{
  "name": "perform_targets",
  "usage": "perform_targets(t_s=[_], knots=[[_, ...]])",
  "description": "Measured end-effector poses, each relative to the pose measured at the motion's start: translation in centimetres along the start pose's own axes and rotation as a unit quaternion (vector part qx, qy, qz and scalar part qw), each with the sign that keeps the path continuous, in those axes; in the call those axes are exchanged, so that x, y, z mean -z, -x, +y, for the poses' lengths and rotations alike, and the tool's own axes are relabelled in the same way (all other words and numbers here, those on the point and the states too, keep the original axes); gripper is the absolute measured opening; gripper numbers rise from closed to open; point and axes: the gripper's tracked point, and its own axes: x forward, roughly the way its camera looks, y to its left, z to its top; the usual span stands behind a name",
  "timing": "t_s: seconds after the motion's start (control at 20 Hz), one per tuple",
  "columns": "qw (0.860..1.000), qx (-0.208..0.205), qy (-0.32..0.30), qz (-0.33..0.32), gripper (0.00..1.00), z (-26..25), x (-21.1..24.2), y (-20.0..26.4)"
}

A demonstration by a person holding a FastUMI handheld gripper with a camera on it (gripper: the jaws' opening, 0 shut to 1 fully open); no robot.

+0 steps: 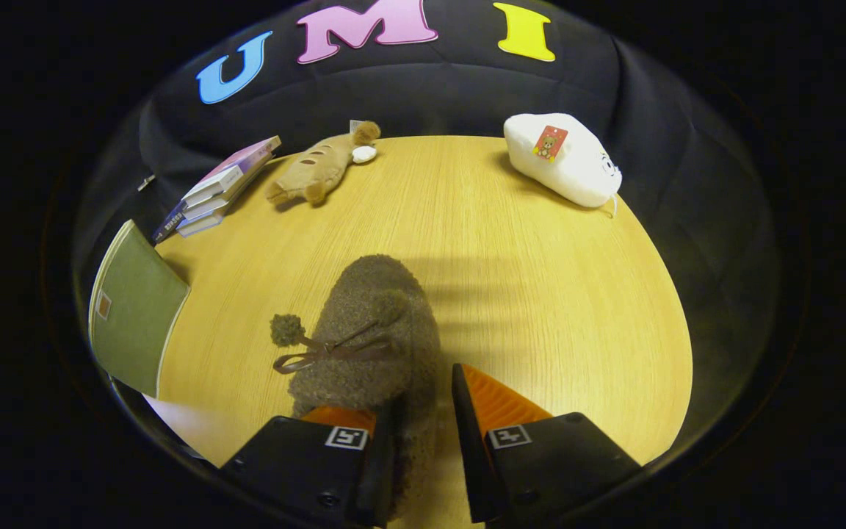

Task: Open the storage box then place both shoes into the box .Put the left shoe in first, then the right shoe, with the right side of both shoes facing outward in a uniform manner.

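A fuzzy brown shoe [375,330] with two pom-poms and a thin ribbon bow lies just ahead of my fingers, toe pointing away from me over the wooden table [540,308]. My gripper [427,388] is shut on its near end, with the fuzzy fabric pinched between both fingers. The shoe throws a shadow on the table to its right. To the left of the shoe stands a green panel with a pale rim [136,308], which looks like part of the storage box. A white surface [188,430] shows below it.
A stack of books [221,187] lies at the far left of the table. A tan plush toy [324,169] rests beside them, and a white plush [562,158] sits at the far right. Bare wood stretches to the right of the shoe.
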Motion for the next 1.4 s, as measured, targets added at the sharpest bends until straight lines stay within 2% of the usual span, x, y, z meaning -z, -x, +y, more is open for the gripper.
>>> perform_targets(t_s=[0.05, 0.1, 0.2, 0.3, 0.4, 0.6, 0.85, 1.1, 1.4], knots=[[1.000, 0.004, 0.001, 0.001, 0.33, 0.0, 0.0, -0.2], [1.000, 0.006, 0.000, 0.001, 0.28, 0.0, -0.1, -0.2], [1.000, 0.013, -0.013, 0.004, 0.23, -0.2, -0.1, -0.3], [1.000, 0.017, -0.016, 0.007, 0.11, -0.2, -0.2, -0.1], [1.000, 0.018, -0.016, 0.019, 0.08, -0.2, 0.1, 0.3], [1.000, 0.019, -0.024, 0.006, 0.08, 1.1, -1.3, 3.2], [0.999, -0.005, -0.044, -0.033, 0.08, 5.8, -5.0, 9.1], [0.996, -0.033, -0.033, -0.070, 0.08, 12.6, -8.7, 14.7], [0.992, -0.074, -0.062, -0.087, 0.08, 21.7, -11.6, 18.3]])
